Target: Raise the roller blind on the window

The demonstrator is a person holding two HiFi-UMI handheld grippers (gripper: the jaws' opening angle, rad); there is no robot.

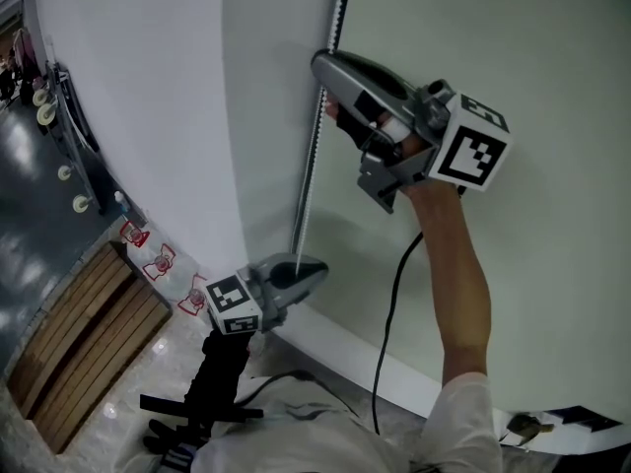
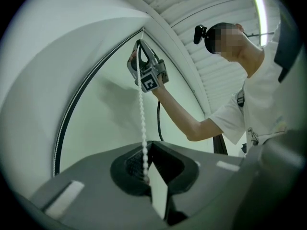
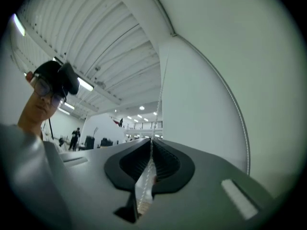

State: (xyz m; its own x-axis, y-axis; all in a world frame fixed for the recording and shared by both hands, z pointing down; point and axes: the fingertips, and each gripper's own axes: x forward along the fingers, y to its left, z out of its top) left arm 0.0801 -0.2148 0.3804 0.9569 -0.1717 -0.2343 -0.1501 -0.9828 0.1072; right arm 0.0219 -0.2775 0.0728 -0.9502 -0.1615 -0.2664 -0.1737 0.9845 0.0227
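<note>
While left tongs (image 1: 317, 270) clamp single bead chain (image 2: 142, 123) low, right tongs (image 1: 323, 67) clamp it higher.

I see a smooth, matt white blind (image 1: 148, 87), a bead chain (image 2: 142, 128) of glossy white plastic, and matt grey plastic on the left gripper (image 2: 146, 176) and right gripper (image 3: 148, 169).

bead chain (image 1: 310, 170) running off the head view's top edge, distant figures (image 3: 75, 137) appearing too small to tell, floor items (image 1: 567, 424) being cropped
</note>
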